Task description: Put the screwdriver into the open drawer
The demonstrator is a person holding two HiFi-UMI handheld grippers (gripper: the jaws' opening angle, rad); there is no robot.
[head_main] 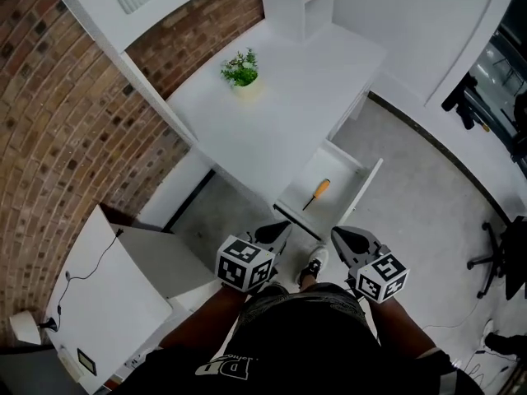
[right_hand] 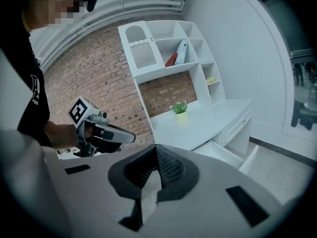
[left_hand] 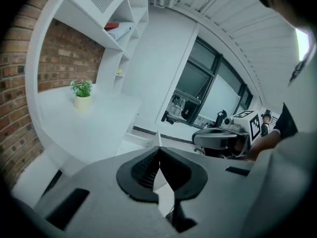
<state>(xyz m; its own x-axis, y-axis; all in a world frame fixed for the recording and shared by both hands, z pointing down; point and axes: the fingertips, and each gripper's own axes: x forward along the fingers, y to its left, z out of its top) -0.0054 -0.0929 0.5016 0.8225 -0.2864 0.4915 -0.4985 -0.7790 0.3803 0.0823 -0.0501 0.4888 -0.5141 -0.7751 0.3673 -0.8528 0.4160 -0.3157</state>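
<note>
A screwdriver (head_main: pixel 317 193) with an orange handle lies inside the open white drawer (head_main: pixel 364 181), which is pulled out from under the white desk (head_main: pixel 280 122). The drawer (right_hand: pixel 233 155) also shows in the right gripper view, below the desk's edge. My left gripper (head_main: pixel 277 232) (left_hand: pixel 158 150) is held close to my body, short of the drawer, shut with nothing between its pads. My right gripper (head_main: pixel 341 237) (right_hand: pixel 156 150) is beside it, also shut and empty. Each gripper view catches the other gripper from the side.
A small potted plant (head_main: pixel 240 71) stands on the desk near the brick wall. White shelves (right_hand: pixel 173 48) rise above the desk. A white cabinet (head_main: pixel 107 303) sits low on the left, and a black office chair (head_main: pixel 502 257) stands at the right on the grey floor.
</note>
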